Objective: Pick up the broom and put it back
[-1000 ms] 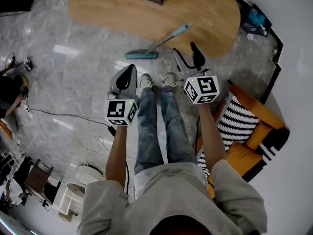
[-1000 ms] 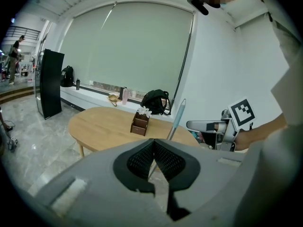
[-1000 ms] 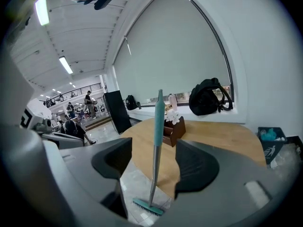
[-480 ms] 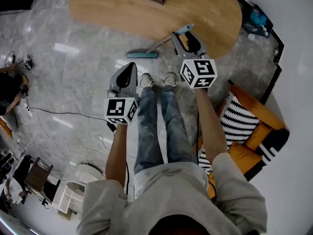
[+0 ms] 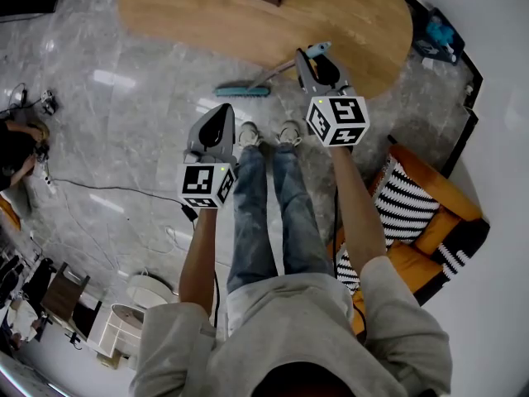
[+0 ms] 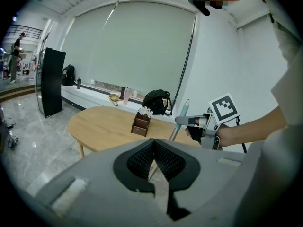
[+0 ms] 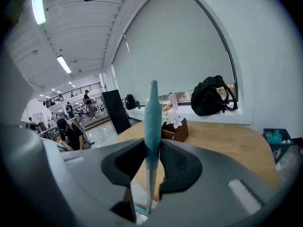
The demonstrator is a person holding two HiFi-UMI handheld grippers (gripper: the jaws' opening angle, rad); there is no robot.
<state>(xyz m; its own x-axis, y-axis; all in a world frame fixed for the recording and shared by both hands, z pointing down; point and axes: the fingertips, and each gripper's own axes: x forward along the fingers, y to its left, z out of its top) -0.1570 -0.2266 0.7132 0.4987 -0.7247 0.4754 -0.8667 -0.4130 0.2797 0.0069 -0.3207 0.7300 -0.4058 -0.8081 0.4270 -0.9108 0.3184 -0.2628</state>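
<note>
The broom leans on the wooden table edge, its long axis slanting from the teal brush head on the grey floor up to a teal grip. The shaft is slim and silver. The right gripper is closing on that grip, pads touching both sides. The left gripper hangs apart, jaws together, empty.

Slim broom w/ teal grip, metal shaft, teal head. Stands tilted: head flat on grey floor just beside wooden table, grip end up at table edge.
</note>
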